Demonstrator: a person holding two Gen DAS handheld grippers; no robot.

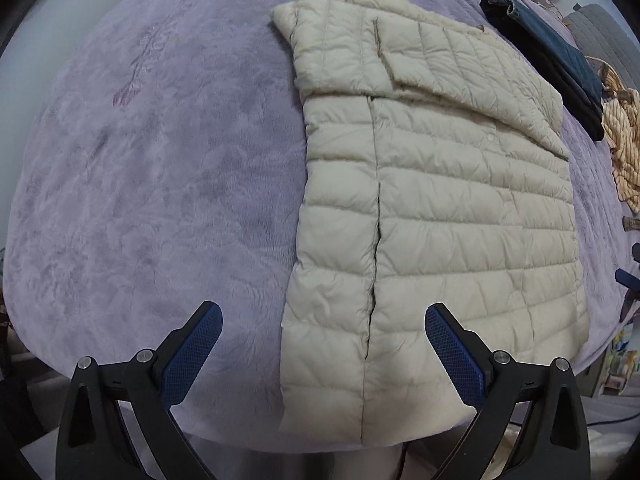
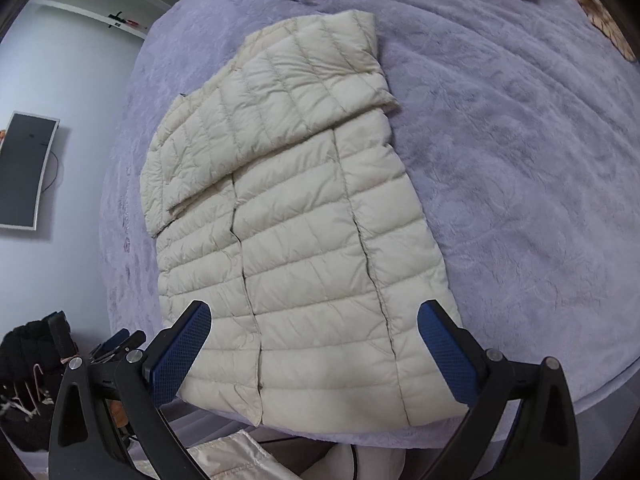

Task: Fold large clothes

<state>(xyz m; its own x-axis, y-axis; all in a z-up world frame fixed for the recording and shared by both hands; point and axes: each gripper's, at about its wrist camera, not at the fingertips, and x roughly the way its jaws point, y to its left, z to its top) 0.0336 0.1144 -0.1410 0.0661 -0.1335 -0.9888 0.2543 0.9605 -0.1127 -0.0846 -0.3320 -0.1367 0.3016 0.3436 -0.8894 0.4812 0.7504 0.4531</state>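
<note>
I held 2 grippers above the bed, and both were released, with nothing between their fingers. My left gripper (image 1: 323,350) pointed down at the near end of the cream quilted down jacket (image 1: 436,208). Its 2 blue textured pads (image 1: 188,354) stood wide apart: the left one was over the lavender plush bed cover (image 1: 152,184), the right one over the jacket's hem, and I could not tell if either touched the cloth. My right gripper (image 2: 314,350) was also fully spread, with its blue pads on both sides of the jacket's hem, above the fabric.

The jacket lay flat on the bed cover, partly folded. Its sleeves were turned in across the chest part, and the body made a long rectangle reaching from the far part of the bed to the near edge, where the hem hung a little past it. In the left wrist view, a dark seam line ran along the length of the jacket.

Beyond the jacket, at the far side of the bed, a folded dark blue and black garment (image 1: 560,76) lay on the cover, well apart from the jacket. Just beside it was a tan patterned cloth (image 1: 624,148). In the right wrist view, a dark flat screen (image 2: 26,168) hung on the pale wall to the left.
</note>
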